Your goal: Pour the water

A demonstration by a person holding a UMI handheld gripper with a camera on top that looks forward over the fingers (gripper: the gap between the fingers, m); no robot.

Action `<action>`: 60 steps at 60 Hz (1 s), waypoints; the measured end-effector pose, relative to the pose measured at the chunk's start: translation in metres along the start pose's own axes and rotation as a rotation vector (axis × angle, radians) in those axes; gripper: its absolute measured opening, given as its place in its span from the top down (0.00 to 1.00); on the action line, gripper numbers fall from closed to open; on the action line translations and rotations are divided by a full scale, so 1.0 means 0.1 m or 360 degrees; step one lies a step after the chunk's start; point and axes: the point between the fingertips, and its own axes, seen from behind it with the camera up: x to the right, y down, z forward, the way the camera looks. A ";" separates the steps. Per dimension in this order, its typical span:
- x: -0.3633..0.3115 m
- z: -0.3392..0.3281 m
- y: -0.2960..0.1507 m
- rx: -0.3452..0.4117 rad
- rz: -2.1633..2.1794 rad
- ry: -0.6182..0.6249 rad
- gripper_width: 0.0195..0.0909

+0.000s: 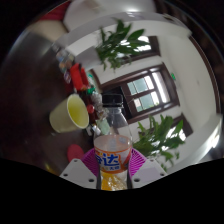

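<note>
A: Two fingers of the gripper (pixel 112 168) show at the near edge, one at each side of a bottle (pixel 113 150). Confirm the clamp state.

B: Both fingers press on the bottle body; the pink pads (pixel 77 153) sit against its left and right sides. The gripper is clamped on the bottle.

A: Describe the bottle.

B: Clear plastic, dark cap (pixel 113 99) at the far end, orange liquid in the near part, and a label (pixel 112 160) with blue and white print around the body. The upper part toward the cap is clear. The whole scene beyond it appears strongly tilted.

A: State the receiving vessel and its position.

B: A yellow cup (pixel 70 112) lies to the left of the bottle's neck, apart from it, with its open mouth facing left. Whether it rests on a surface cannot be told.

A: List surrounding items.

B: Small red and green objects (pixel 78 74) lie far left, beyond the cup; their kind cannot be told. A window (pixel 148 88) with a dark brown frame is to the far right. Green leafy plants (pixel 124 40) stand above it and another plant (pixel 160 134) to the right of the bottle.
</note>
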 end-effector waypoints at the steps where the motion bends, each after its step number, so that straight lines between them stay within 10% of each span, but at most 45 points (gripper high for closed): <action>1: 0.03 0.05 0.01 -0.0010 -0.0070 0.0014 0.80; 35: 0.32 0.88 -0.17 -0.0067 -0.1545 0.0272 0.79; 60: 0.55 0.68 -0.14 0.0024 -0.0625 0.0185 0.79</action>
